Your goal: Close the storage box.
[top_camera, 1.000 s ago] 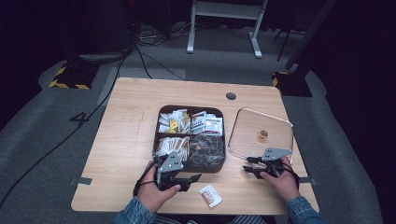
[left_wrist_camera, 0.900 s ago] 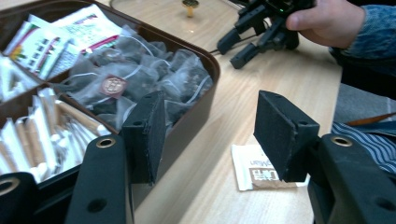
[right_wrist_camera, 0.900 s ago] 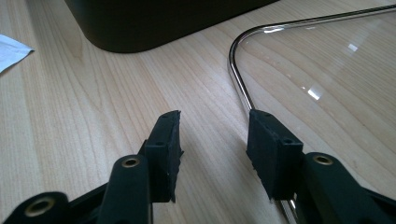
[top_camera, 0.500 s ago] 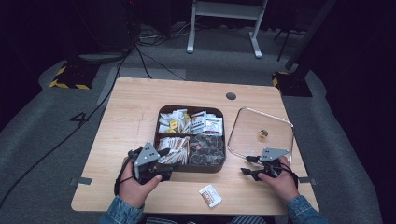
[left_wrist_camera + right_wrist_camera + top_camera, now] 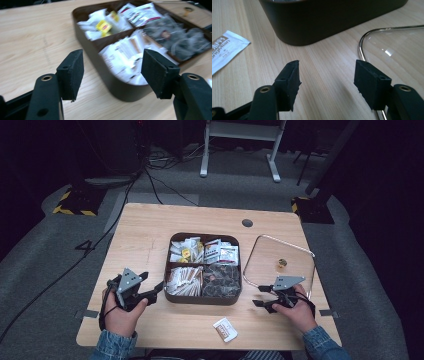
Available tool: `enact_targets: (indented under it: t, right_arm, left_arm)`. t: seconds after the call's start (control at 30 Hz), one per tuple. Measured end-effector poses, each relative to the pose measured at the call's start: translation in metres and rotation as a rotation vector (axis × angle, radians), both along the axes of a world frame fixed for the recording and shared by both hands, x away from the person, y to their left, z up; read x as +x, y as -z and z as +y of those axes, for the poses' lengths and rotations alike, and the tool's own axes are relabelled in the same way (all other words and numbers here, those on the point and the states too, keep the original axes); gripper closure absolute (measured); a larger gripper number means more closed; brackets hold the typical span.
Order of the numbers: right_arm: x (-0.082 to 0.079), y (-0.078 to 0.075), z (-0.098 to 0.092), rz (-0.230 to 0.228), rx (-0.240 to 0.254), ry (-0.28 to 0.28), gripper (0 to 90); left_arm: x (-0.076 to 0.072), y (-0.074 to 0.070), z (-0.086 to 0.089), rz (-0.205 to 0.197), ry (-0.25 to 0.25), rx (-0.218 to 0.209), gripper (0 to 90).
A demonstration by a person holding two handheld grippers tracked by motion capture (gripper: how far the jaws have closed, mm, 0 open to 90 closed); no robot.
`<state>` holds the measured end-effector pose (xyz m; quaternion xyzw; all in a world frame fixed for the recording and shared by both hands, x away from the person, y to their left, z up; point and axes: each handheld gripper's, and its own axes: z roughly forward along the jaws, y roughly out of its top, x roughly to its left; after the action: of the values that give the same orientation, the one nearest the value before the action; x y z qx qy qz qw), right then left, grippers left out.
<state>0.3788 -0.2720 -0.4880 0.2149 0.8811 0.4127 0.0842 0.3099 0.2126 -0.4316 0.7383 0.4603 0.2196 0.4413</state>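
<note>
A dark brown tray (image 5: 202, 301) with four compartments of tea bags and sachets sits mid-table. My left gripper (image 5: 156, 291) hovers just left of its front-left corner, pointing at it. In the left gripper view the jaws (image 5: 112, 72) stand wide, have just been opening, and hold nothing; the tray wall (image 5: 117, 87) lies beyond them. My right gripper (image 5: 258, 296) rests near the table's front right, beside the corner of a glass lid (image 5: 280, 255). Its jaws (image 5: 327, 75) have also just been opening, over bare wood. A white sachet (image 5: 225, 329) lies loose in front of the tray.
The glass lid (image 5: 392, 47) has a metal rim and a small gold knob (image 5: 282, 263). The sachet (image 5: 224, 51) lies left of the right jaws, with the tray wall (image 5: 324, 20) ahead. A round grommet (image 5: 247, 223) sits near the far edge.
My left hand has moved leftward, from beside the loose sachet to the tray's left front corner. The right gripper's jaws have spread wider. The sachet has stayed on the table.
</note>
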Motion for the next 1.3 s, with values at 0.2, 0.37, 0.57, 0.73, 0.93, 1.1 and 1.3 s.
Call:
enact_targets:
  t: [0.2,0.37,0.57,0.73,0.93,1.1,1.3]
  right_arm:
    - [0.001,-0.011,-0.005,-0.018,0.043,0.027,37.7]
    - [0.003,-0.018,-0.010,-0.032,0.066,0.055,37.7]
    - [0.009,-0.022,-0.019,-0.043,0.087,0.098,38.0]
    - [0.015,-0.026,-0.029,-0.052,0.087,0.156,37.0]
    - [0.022,-0.026,-0.043,-0.065,0.074,0.247,33.9]
    - [0.026,-0.021,-0.052,-0.063,0.060,0.308,31.0]
    - [0.033,-0.019,-0.063,-0.078,0.041,0.376,29.9]
  left_arm:
    - [0.010,0.020,0.014,0.051,-0.059,0.060,31.2]
    - [0.015,0.031,0.023,0.096,-0.085,0.067,28.2]
    - [0.019,0.046,0.031,0.160,-0.122,0.090,26.4]
    - [0.021,0.056,0.033,0.187,-0.117,0.141,23.9]
    - [0.022,0.063,0.033,0.200,-0.111,0.155,21.4]
    - [0.023,0.065,0.034,0.208,-0.116,0.161,21.3]
    - [0.023,0.072,0.033,0.218,-0.104,0.165,19.5]
